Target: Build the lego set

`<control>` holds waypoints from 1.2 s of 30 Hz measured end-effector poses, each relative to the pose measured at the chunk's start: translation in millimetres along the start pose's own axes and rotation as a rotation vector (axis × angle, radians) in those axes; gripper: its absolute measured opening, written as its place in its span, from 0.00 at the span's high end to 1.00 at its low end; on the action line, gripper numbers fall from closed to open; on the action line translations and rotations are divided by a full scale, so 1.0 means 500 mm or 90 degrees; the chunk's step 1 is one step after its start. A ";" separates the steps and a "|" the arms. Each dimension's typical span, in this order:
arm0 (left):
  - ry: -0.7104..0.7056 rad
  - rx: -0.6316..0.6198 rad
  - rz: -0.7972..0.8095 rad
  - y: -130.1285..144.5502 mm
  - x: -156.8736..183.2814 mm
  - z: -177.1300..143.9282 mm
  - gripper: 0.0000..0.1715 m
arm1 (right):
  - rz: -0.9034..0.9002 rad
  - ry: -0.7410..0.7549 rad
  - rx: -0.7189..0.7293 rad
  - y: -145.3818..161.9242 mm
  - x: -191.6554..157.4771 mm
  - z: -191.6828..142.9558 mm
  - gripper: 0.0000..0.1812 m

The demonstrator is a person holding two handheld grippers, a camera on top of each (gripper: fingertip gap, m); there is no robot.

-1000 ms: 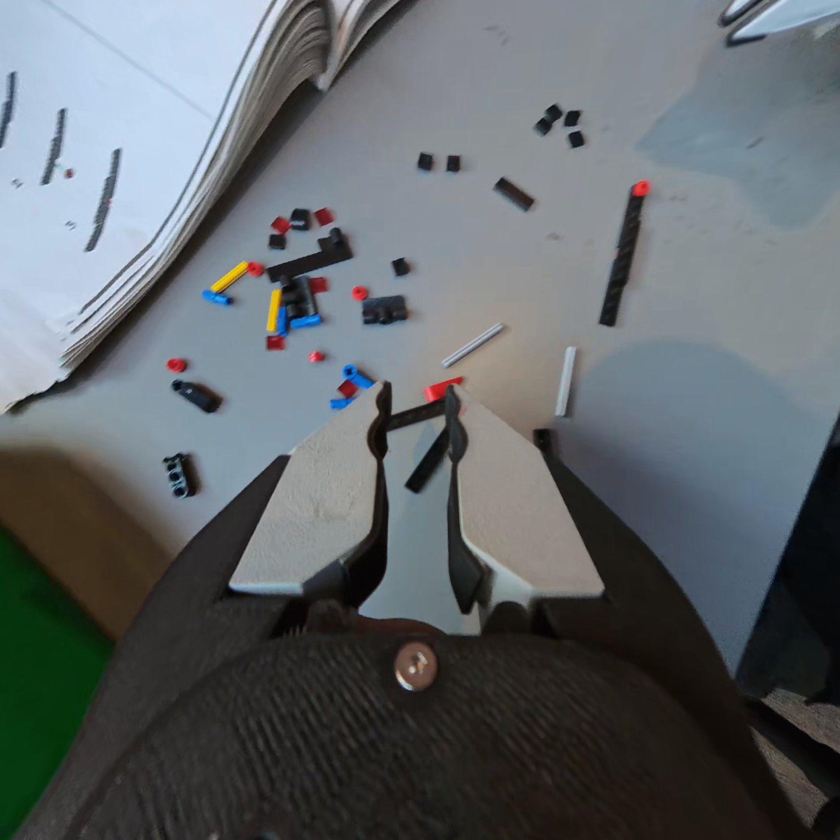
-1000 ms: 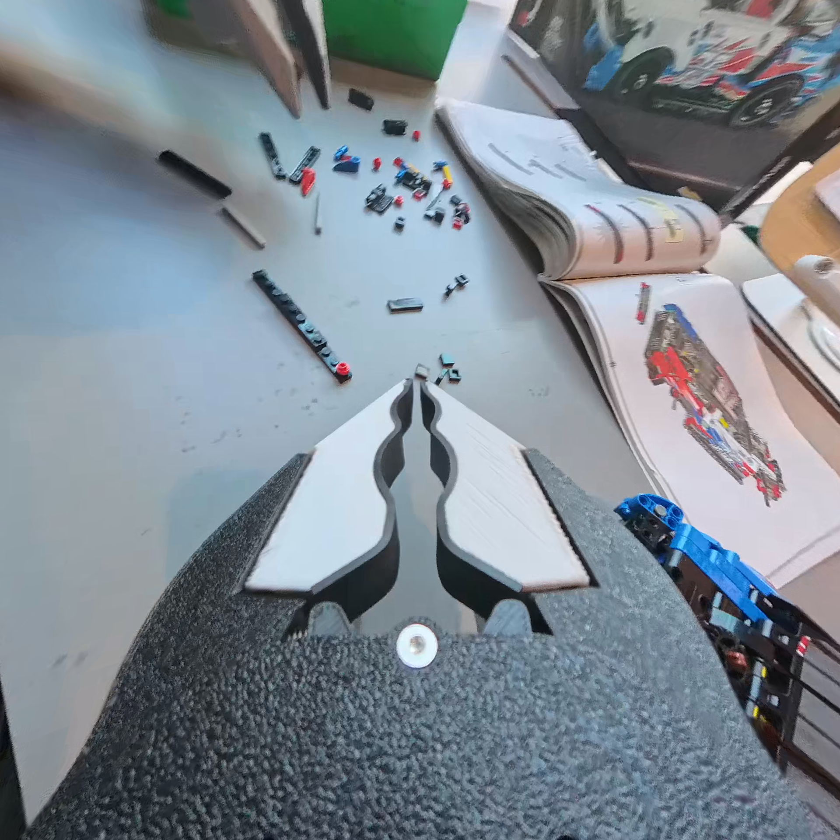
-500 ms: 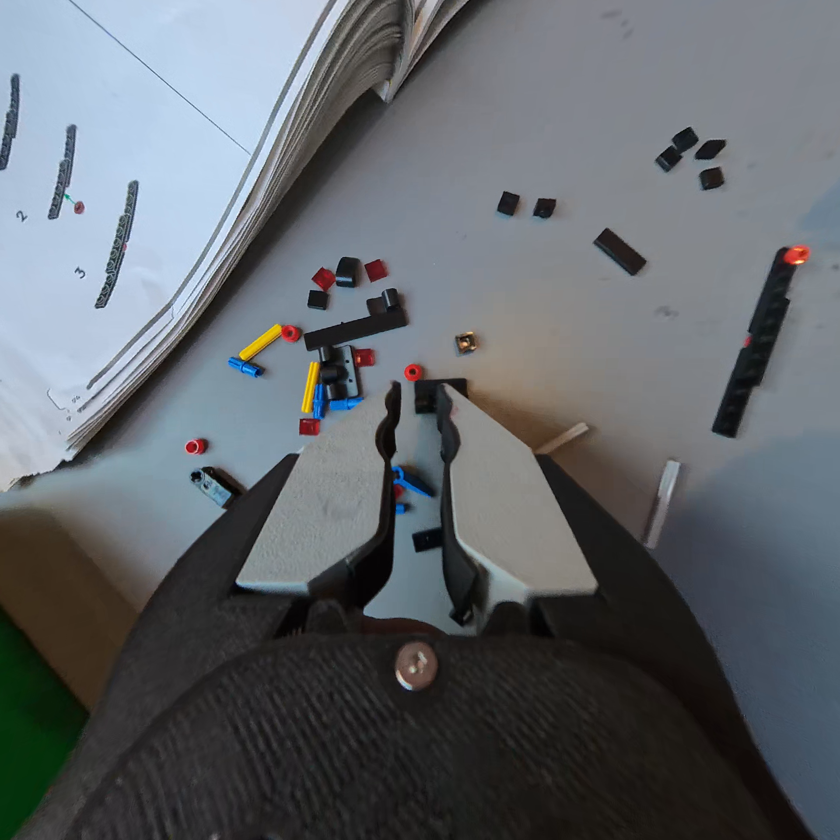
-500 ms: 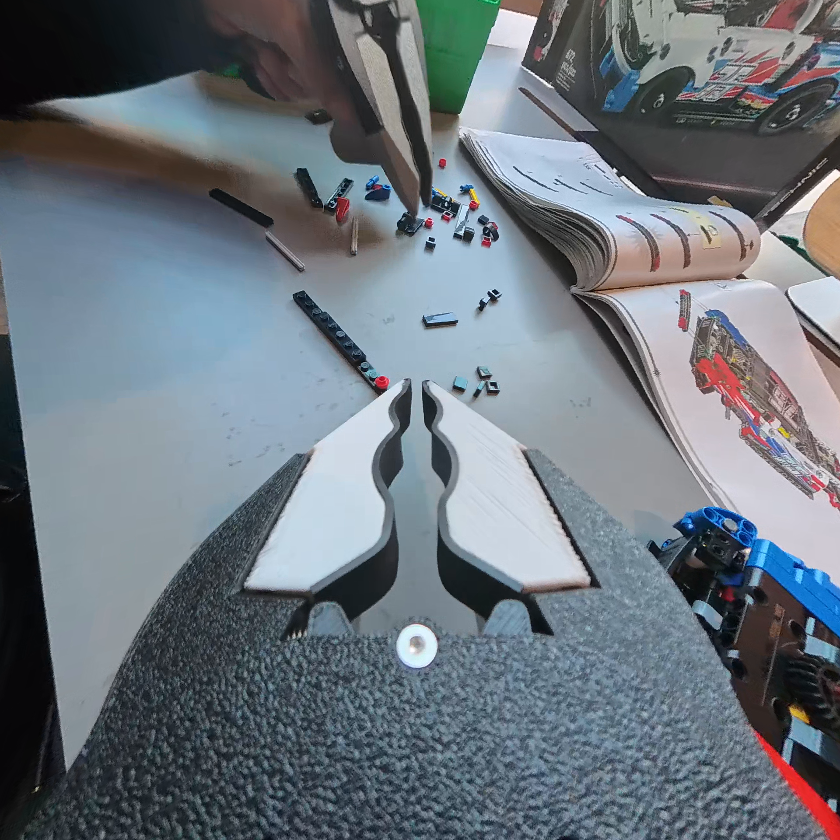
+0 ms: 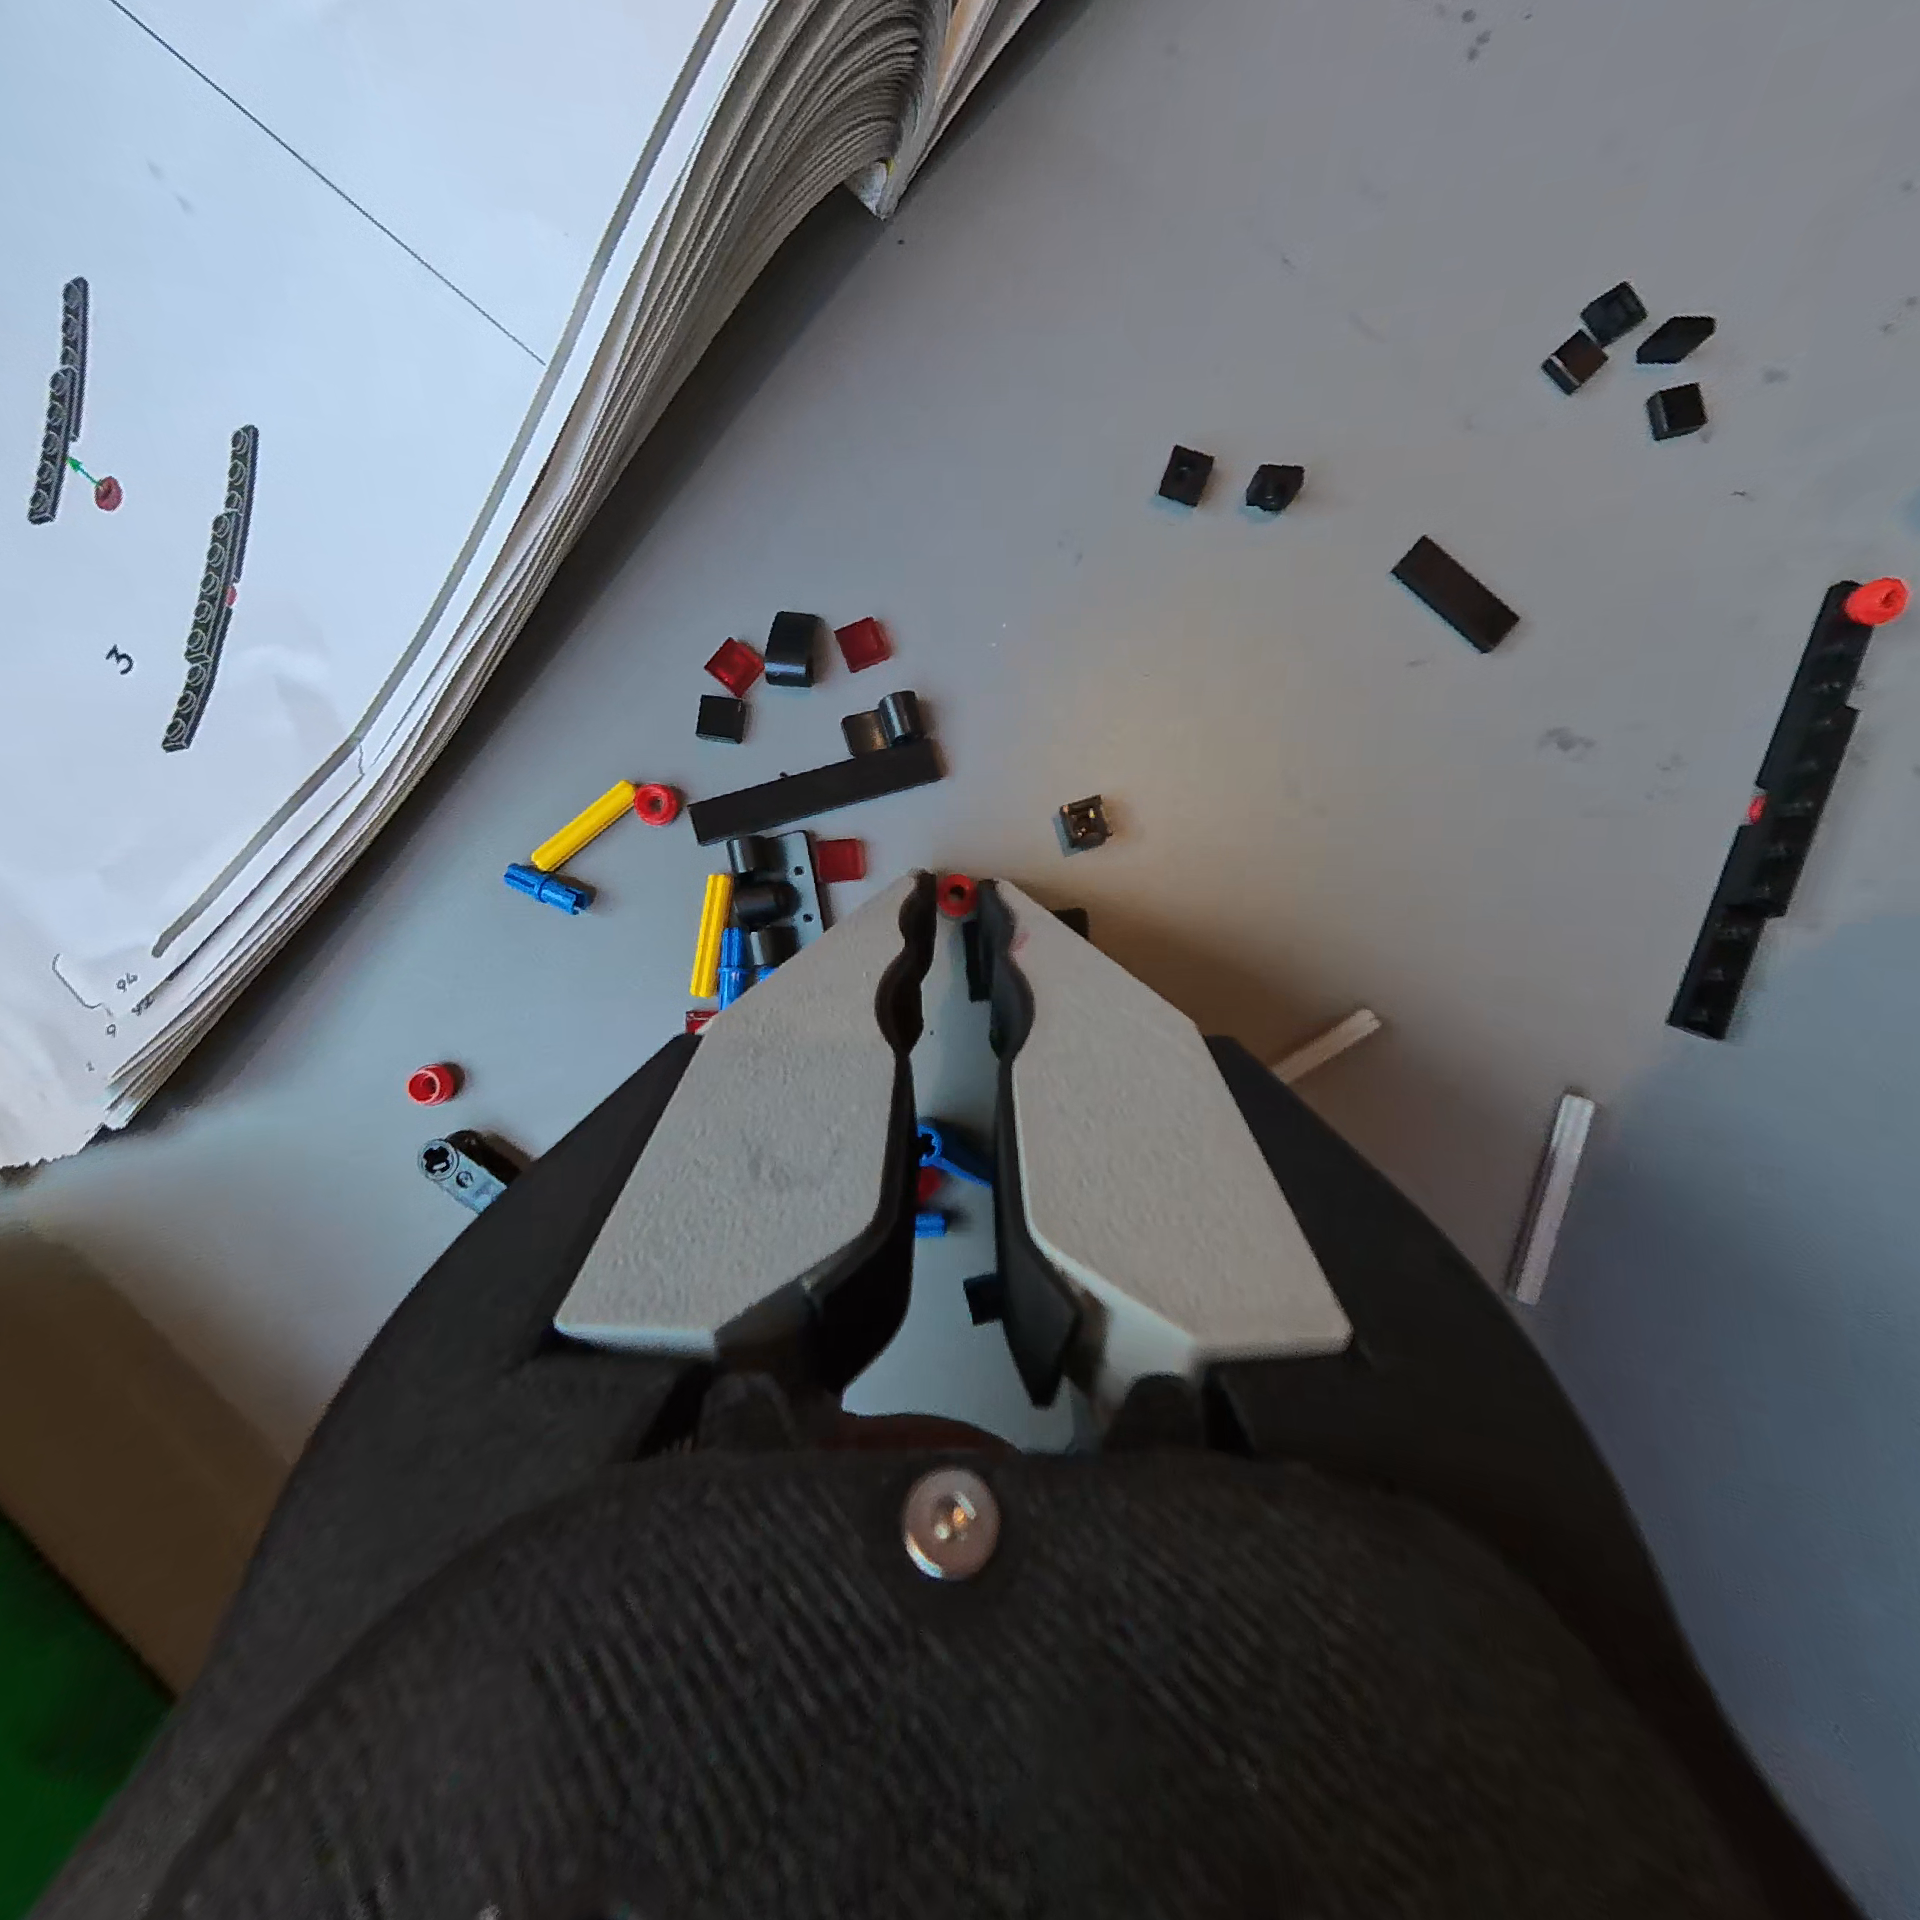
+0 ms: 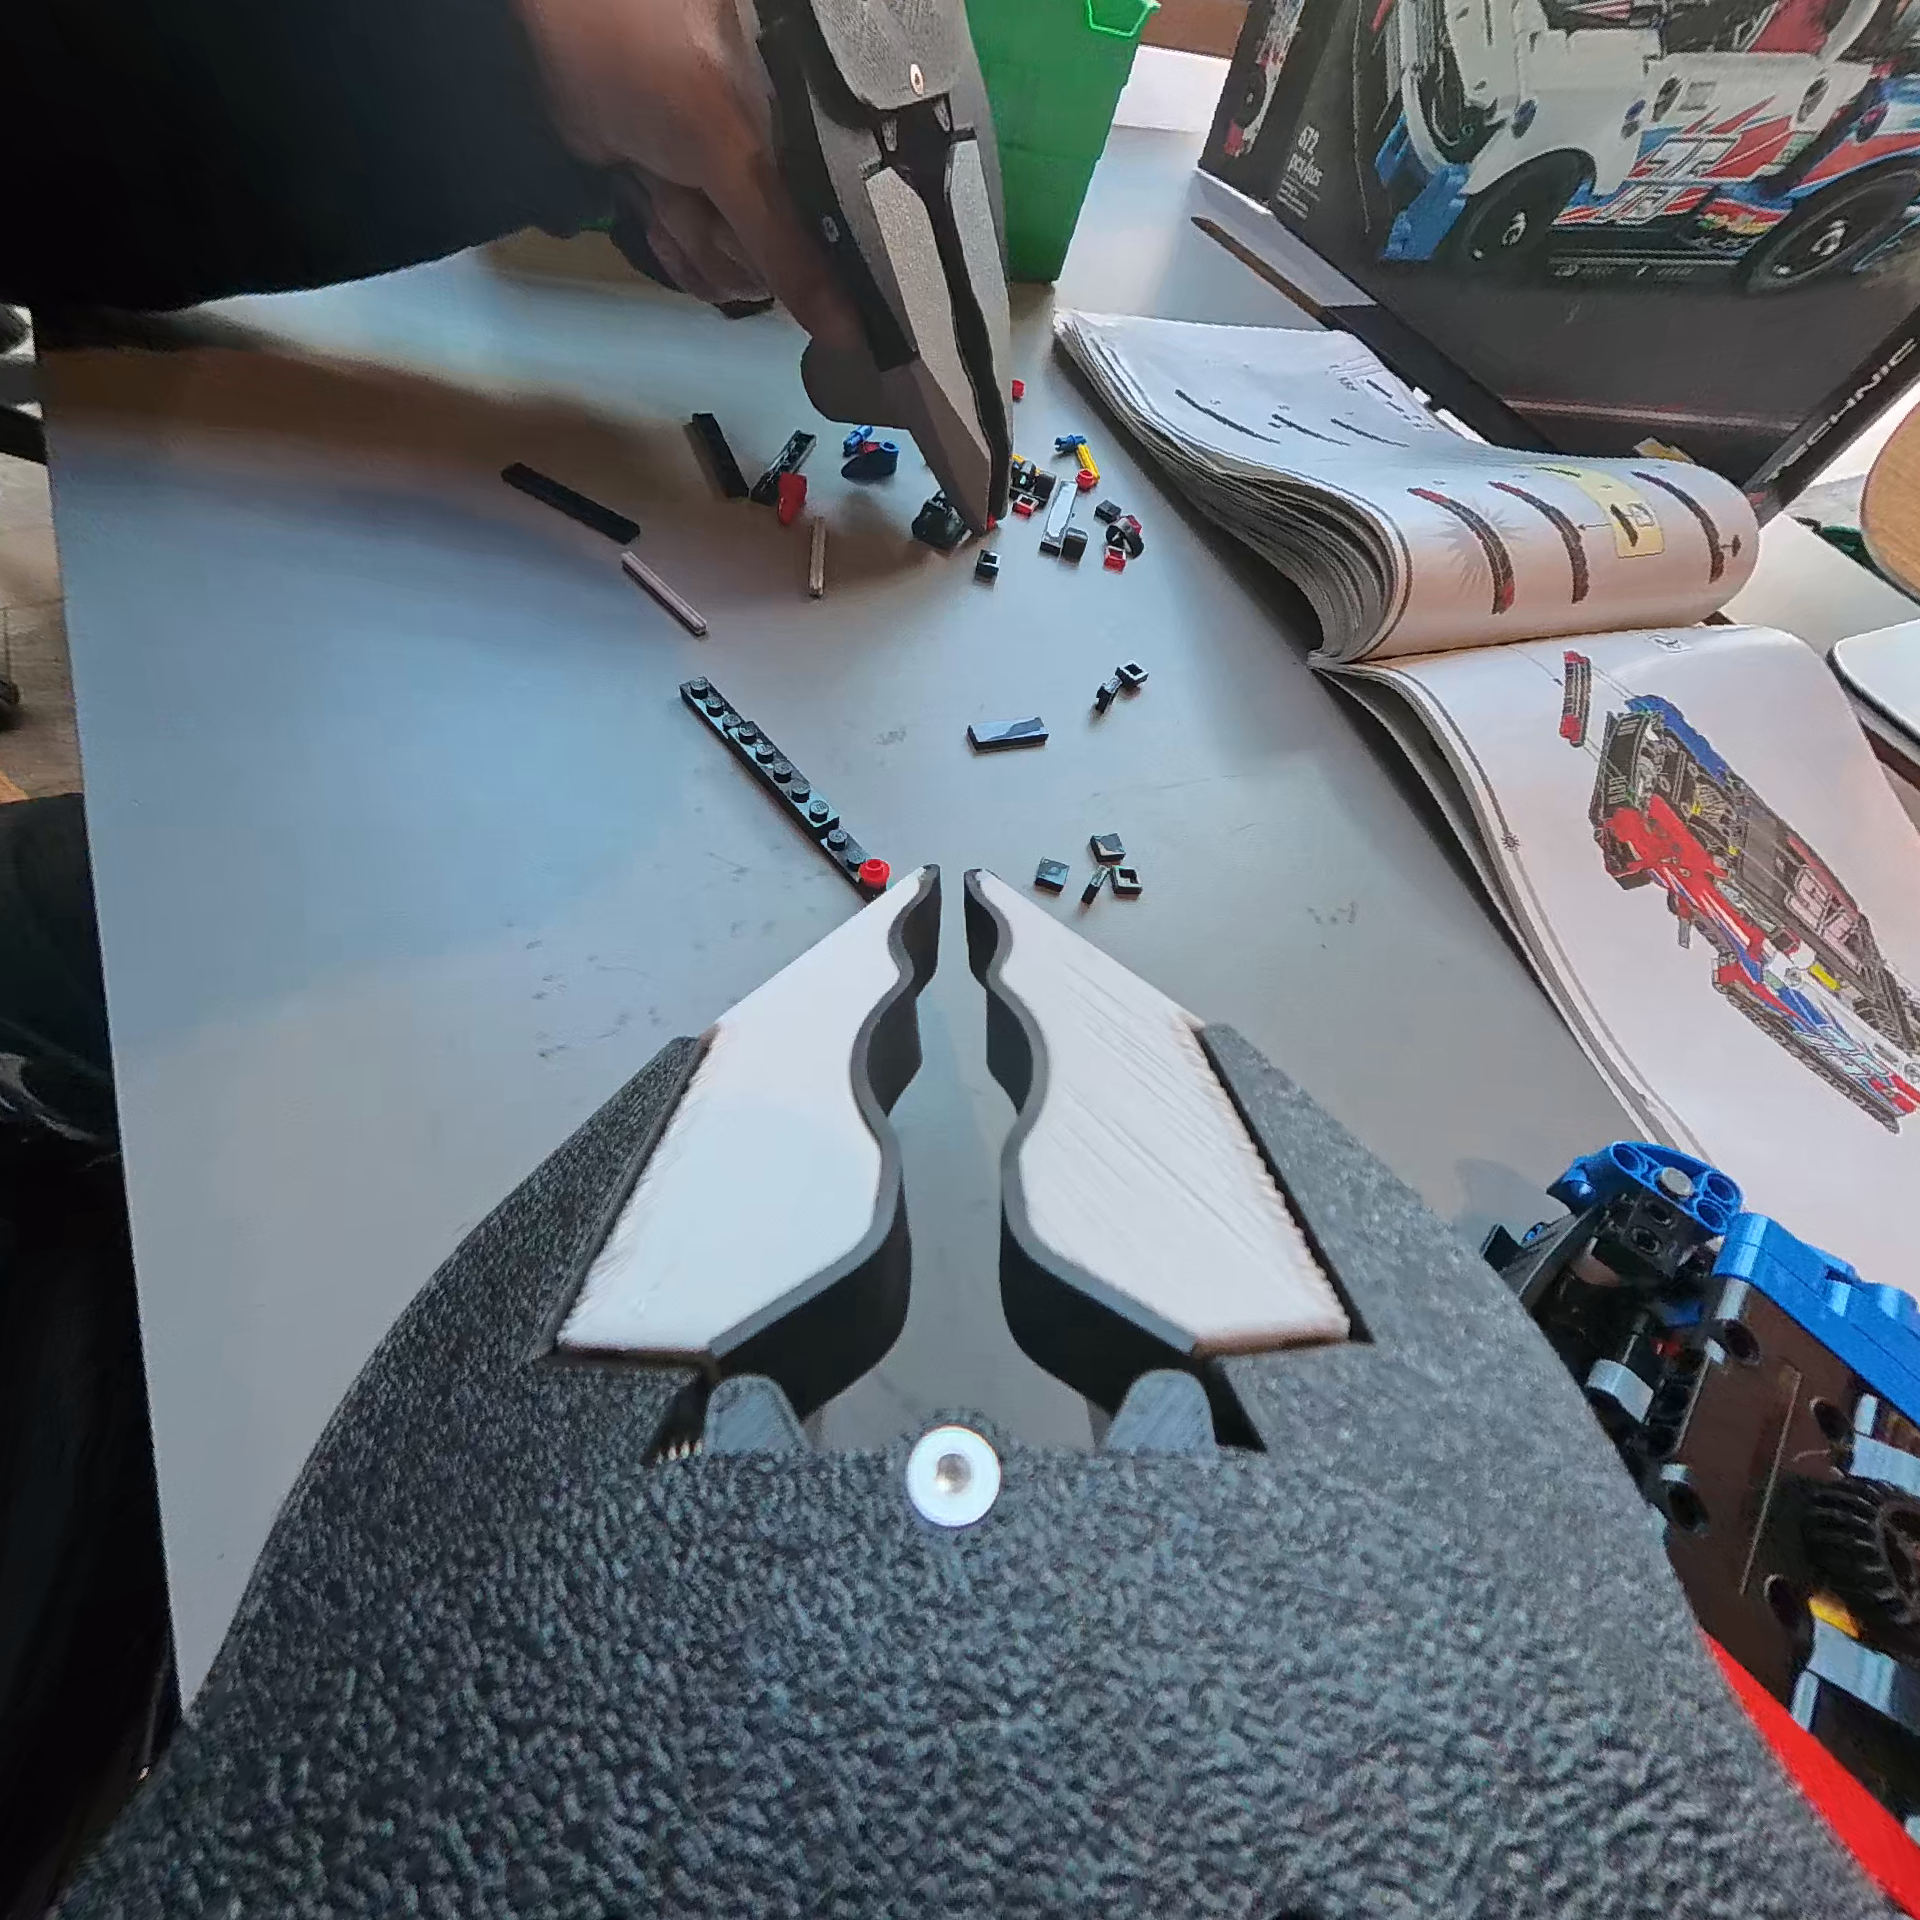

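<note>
Lego pieces lie scattered on the grey table [image 5: 1351,208] beside the open instruction book [image 5: 312,260]. My left gripper [image 5: 954,896] has dropped onto a small red round stud [image 5: 954,894], fingertips narrowed around it where a second ago they straddled a black beam. Whether it is pinched yet, I cannot tell. My right gripper [image 6: 952,883] hangs nearly closed and empty near the long black plate [image 6: 779,779], as before.

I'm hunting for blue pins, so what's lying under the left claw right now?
Through the gap in the left claw, blue pins, a red bit and a black piece show on the table. Anything beneath the fingers themselves is hidden.
</note>
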State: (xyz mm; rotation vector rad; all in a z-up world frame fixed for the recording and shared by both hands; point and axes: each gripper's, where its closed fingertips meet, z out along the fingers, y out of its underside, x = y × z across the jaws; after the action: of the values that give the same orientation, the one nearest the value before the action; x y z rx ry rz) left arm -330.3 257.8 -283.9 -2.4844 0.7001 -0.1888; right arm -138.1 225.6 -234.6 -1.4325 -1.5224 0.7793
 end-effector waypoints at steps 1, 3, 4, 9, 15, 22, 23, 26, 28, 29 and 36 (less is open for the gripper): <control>-0.004 0.000 0.002 0.001 -0.001 -0.001 0.97 | 0.000 0.000 -0.001 0.000 0.000 0.000 0.98; -0.011 0.002 0.008 0.000 0.005 -0.007 0.97 | -0.001 -0.001 -0.001 0.000 0.000 0.000 0.98; -0.003 0.012 0.013 -0.007 0.019 -0.014 0.97 | -0.004 -0.003 0.001 -0.002 -0.001 0.000 0.98; 0.145 0.076 0.058 -0.069 0.171 -0.035 0.98 | -0.073 -0.030 0.009 -0.014 -0.022 -0.001 0.97; 0.188 0.057 0.213 -0.097 0.326 -0.006 0.98 | -0.130 -0.025 -0.019 -0.008 -0.038 -0.007 0.97; 0.169 0.018 0.293 -0.080 0.382 0.032 0.97 | -0.111 -0.053 -0.104 0.060 -0.054 -0.007 0.98; 0.160 0.015 0.294 -0.076 0.380 0.037 0.97 | -0.112 -0.054 -0.118 0.067 -0.053 -0.004 0.98; 0.153 0.016 0.281 -0.070 0.377 0.041 0.94 | -0.107 -0.055 -0.131 0.069 -0.044 0.003 0.98; 0.160 0.019 0.270 -0.068 0.379 0.040 0.93 | -0.093 -0.059 -0.134 0.070 -0.038 0.006 0.98; 0.159 0.020 0.266 -0.068 0.377 0.039 0.93 | -0.086 -0.059 -0.132 0.069 -0.036 0.007 0.98; 0.153 0.040 0.244 -0.066 0.364 0.023 0.89 | -0.075 -0.050 -0.127 0.071 -0.028 0.002 0.99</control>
State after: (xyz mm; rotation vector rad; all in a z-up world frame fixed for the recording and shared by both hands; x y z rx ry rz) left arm -156.9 192.1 -277.8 -2.2376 1.2331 -0.3619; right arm -124.6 216.8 -269.2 -1.4552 -1.7691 0.6335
